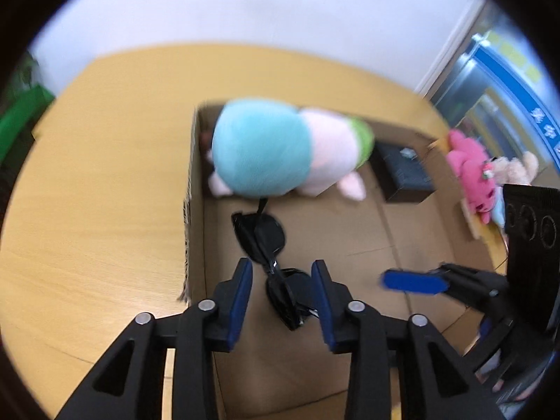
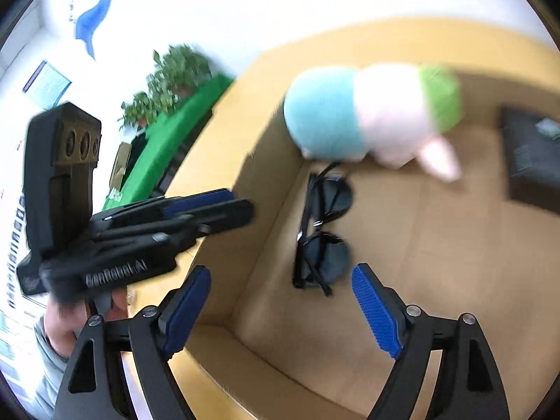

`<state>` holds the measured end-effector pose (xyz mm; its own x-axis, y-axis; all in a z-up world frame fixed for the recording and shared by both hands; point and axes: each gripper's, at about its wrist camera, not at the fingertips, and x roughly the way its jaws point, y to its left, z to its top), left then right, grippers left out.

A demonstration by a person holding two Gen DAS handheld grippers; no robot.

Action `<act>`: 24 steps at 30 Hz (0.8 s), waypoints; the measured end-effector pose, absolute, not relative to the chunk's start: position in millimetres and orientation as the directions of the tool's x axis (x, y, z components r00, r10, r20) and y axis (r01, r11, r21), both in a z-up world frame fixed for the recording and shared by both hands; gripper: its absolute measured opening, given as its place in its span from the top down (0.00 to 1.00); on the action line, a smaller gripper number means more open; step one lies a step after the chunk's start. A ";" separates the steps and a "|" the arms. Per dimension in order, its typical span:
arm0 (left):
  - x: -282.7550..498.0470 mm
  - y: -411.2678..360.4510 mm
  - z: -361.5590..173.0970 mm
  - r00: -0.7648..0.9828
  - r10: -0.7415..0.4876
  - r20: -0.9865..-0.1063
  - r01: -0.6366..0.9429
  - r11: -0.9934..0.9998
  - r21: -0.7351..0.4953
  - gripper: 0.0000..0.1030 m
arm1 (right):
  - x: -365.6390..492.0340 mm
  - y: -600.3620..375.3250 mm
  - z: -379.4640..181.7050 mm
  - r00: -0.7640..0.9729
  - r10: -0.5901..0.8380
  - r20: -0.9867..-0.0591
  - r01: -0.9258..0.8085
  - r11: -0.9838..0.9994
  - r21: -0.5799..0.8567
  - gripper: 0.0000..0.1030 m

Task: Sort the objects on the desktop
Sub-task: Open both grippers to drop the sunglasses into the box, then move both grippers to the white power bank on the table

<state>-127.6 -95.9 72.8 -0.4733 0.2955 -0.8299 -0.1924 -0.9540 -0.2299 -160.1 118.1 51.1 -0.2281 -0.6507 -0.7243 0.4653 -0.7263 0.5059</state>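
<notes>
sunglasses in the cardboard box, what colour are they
Black frame and dark lenses; clearest in the right wrist view.

Around you a white wall (image 1: 217, 7) backs the wooden tabletop (image 1: 87, 210); potted plants (image 2: 175, 77) stand behind a green surface (image 2: 175, 133).

Open left gripper (image 1: 281, 280) above sunglasses (image 1: 271, 262), cardboard box (image 1: 196, 210), plush toy (image 1: 280, 147)

White wall (image 1: 227, 10) behind the wooden table (image 1: 87, 210). Potted plants (image 2: 168, 84) beside a green cloth-covered surface (image 2: 175, 140) off to the left, with a blue shape (image 2: 92, 14) and a poster (image 2: 47, 85) on the wall above.
</notes>
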 end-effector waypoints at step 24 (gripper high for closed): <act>-24.9 -15.5 19.6 -0.647 0.217 -0.731 -0.200 -0.973 -0.112 0.36 | -33.8 329.5 16.9 -0.631 -0.254 -0.733 0.251 -0.961 0.117 0.11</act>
